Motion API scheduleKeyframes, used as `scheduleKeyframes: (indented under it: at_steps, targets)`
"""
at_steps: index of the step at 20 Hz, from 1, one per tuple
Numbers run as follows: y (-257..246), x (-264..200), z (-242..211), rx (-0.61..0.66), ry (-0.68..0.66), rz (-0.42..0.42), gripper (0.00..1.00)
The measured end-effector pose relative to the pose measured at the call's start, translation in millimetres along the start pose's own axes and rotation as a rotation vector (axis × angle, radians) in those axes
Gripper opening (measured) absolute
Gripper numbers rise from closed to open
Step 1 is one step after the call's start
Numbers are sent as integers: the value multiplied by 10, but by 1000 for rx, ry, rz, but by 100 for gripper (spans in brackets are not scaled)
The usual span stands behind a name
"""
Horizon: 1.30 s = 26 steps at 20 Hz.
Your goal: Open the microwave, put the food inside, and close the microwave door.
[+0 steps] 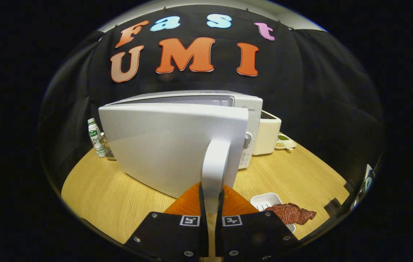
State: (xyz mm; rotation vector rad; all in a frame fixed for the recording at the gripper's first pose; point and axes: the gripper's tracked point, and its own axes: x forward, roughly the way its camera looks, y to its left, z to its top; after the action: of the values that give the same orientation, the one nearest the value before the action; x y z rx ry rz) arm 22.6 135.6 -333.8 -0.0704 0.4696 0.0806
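A white microwave (242,109) stands on the wooden table (119,196) ahead of me. Its door (162,145) is swung partly out toward me, leaving a narrow gap along the top. My gripper (211,198) is shut on the door's vertical white handle (215,163), one finger pressing on each side of its lower end. The food, a reddish-brown slab of meat (292,213), lies on a white tray (266,201) on the table just right of my fingers. The inside of the microwave is hidden behind the door.
A white appliance (268,136) stands right of the microwave, with a small dish of green and yellow bits (284,142) beside it. A white bottle with a green label (95,138) stands left of the microwave. The table's right edge curves close by the tray.
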Motion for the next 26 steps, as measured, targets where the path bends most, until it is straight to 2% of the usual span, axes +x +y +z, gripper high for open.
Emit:
scheduleKeyframes:
  at_steps: [7,12,16,21,23,26]
  targets:
    - [439,-620,-244,41,20,-106,8]
    - [930,-1027,-400,69,36,-153,11]
    - [1520,-1353,-501,57,54,-71,15]
    - [2220,-1858,-559,-25,72,140,17]
    - [2400,-2073,-558,-53,71,224,34]
    - [2435,-2357,-464,-80,44,306,68]
